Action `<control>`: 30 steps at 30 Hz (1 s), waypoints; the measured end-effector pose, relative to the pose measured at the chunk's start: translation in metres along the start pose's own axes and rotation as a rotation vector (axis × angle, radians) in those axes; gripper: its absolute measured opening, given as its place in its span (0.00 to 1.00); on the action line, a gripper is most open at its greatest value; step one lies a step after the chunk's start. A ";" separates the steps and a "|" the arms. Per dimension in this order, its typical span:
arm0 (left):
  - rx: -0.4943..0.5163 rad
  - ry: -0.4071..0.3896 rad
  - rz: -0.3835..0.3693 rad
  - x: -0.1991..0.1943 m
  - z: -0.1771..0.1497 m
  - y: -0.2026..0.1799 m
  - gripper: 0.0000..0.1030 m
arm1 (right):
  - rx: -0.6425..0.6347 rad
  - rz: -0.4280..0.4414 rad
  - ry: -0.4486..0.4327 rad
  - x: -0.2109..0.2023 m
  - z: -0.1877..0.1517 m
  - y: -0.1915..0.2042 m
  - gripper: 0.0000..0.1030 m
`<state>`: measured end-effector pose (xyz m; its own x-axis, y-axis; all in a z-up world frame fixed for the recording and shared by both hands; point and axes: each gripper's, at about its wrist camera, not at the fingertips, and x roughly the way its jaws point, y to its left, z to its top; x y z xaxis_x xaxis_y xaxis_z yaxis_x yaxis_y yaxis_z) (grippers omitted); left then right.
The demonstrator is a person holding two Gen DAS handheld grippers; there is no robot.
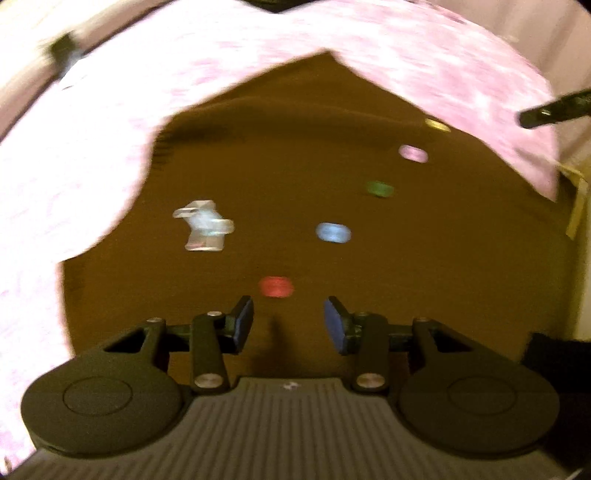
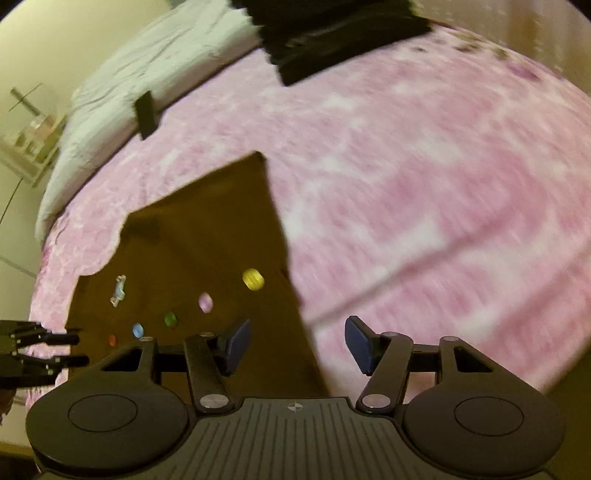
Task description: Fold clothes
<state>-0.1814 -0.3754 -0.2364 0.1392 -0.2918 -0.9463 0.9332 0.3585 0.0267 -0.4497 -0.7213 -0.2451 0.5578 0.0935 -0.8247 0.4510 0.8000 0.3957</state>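
Observation:
A brown garment [image 1: 295,206] with a row of coloured buttons and a small pale print lies flat on a pink bedspread [image 1: 92,155]. My left gripper [image 1: 289,325] is open and empty, hovering over the garment's near part by the red button [image 1: 276,286]. In the right wrist view the garment [image 2: 207,236] lies left of centre. My right gripper [image 2: 295,345] is open and empty, straddling the garment's right edge, with the right finger over the bedspread [image 2: 424,184]. The left gripper [image 2: 66,349] shows at the far left.
A folded black garment [image 2: 332,33] lies at the far end of the bed. A white duvet [image 2: 122,88] runs along the far left, with a small black object [image 2: 146,112] at its edge. A shelf [image 2: 33,144] stands beyond the bed.

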 end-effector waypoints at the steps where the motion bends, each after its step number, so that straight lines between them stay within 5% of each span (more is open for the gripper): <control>1: -0.035 -0.004 0.026 0.000 0.002 0.013 0.38 | -0.029 0.015 0.006 0.008 0.009 0.004 0.59; 9: -0.301 -0.012 0.227 0.014 -0.008 0.118 0.45 | -0.354 0.100 0.069 0.089 0.075 0.052 0.59; 16: -0.575 -0.067 0.188 0.040 -0.020 0.203 0.45 | -0.593 0.080 0.037 0.168 0.128 0.073 0.59; 21: -0.565 -0.055 0.122 0.071 -0.020 0.218 0.21 | -0.629 0.072 0.049 0.222 0.171 0.070 0.59; 24: -0.532 -0.086 0.119 0.071 -0.021 0.214 0.05 | -0.583 0.100 0.145 0.251 0.183 0.062 0.57; 25: -0.525 -0.094 0.129 0.068 -0.021 0.212 0.05 | -0.592 0.102 0.160 0.251 0.184 0.063 0.43; 26: -0.519 -0.102 0.139 0.065 -0.021 0.210 0.05 | -0.610 0.101 0.160 0.248 0.185 0.066 0.07; 30: -0.507 -0.225 0.242 0.032 -0.021 0.201 0.05 | -0.707 0.072 0.047 0.216 0.192 0.081 0.07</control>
<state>0.0034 -0.2937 -0.2681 0.4463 -0.3101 -0.8394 0.5999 0.7997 0.0234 -0.1587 -0.7500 -0.3137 0.5315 0.1737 -0.8290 -0.1554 0.9821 0.1062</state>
